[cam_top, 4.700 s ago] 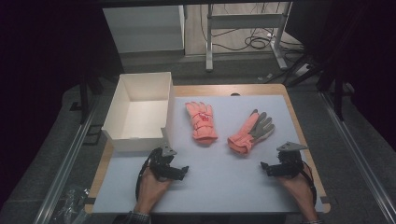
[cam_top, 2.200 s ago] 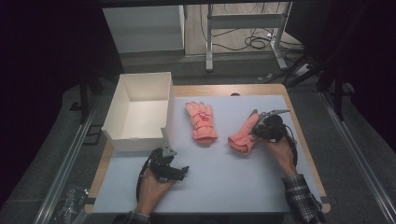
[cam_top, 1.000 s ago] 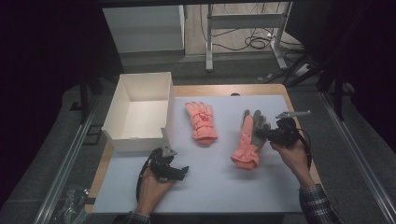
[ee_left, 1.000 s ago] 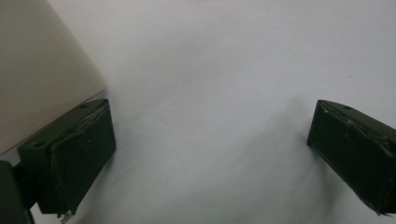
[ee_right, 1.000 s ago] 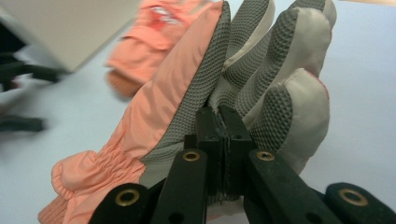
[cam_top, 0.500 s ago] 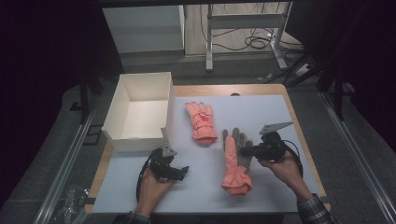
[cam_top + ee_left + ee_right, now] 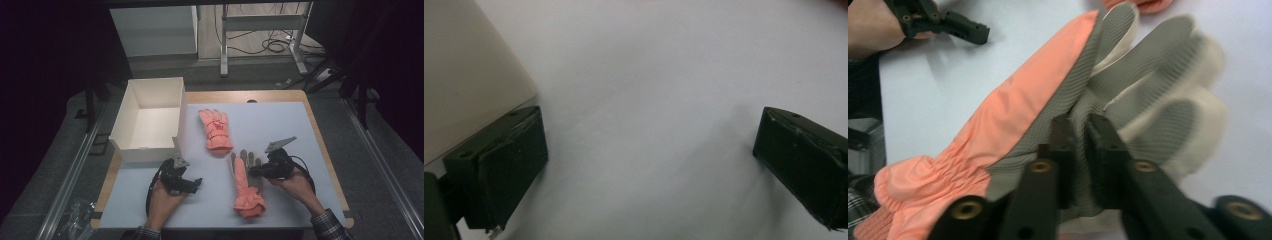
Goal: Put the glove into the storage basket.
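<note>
Dragged toward the person, the near glove (image 7: 245, 185) is now lying lengthwise, cuff toward the table's front edge. Largest, the table (image 7: 280, 125) is keeping open room across its middle; the white box (image 7: 150, 120) is sitting at its left edge, the second glove (image 7: 216, 130) beside it. The right gripper (image 7: 1079, 131) is pinching the near glove's grey palm, its far fingers blurring. The left gripper (image 7: 649, 150) is resting with jaws spread, the box wall touching one.

Dim, dark surroundings; evenly lit table (image 7: 280, 120); soft, slightly blurred close-ups.
</note>
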{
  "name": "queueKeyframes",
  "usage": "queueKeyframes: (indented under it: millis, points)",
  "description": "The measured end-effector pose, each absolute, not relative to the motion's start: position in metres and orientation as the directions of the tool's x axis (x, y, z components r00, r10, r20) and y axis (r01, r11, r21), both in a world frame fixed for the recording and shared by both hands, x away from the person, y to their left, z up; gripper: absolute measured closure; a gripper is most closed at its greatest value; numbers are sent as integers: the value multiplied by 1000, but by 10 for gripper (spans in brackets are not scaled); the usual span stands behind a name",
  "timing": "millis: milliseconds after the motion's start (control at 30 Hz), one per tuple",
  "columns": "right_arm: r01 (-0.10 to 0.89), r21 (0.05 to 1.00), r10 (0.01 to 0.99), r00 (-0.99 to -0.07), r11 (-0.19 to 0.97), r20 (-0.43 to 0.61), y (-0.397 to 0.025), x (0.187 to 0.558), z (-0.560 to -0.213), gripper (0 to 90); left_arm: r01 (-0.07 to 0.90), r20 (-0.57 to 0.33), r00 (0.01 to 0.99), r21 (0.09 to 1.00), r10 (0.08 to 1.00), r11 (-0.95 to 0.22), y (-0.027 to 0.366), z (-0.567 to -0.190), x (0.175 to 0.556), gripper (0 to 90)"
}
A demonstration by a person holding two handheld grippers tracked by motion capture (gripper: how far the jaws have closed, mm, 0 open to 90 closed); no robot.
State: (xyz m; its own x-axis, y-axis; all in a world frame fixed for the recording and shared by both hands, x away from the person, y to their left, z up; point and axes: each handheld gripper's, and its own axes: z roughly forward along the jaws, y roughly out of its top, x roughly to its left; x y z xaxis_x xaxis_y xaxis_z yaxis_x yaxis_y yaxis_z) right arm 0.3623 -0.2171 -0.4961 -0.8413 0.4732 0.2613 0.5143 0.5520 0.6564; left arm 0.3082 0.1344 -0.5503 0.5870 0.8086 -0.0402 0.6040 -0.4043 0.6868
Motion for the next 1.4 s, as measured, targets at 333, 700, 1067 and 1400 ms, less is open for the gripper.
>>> queueKeyframes:
  millis: [333, 700, 1067, 1400]
  points:
    - [489, 699, 527, -829, 522, 186, -217, 373, -475, 579, 604, -43, 585, 689, 810, -400, 134, -550, 308, 9]
    - [467, 740, 583, -803, 484, 126, -193, 410, -464, 458, 604, -41, 587, 687, 808, -404, 134, -550, 308, 9]
    - [468, 760, 604, -787, 451, 126, -157, 449, -460, 403, 604, -41, 587, 687, 809, -403, 134, -550, 308, 9]
    - [446, 755, 610, -789, 481, 78, -118, 475, -465, 414, 606, -43, 587, 686, 809, -403, 134, -550, 308, 9]
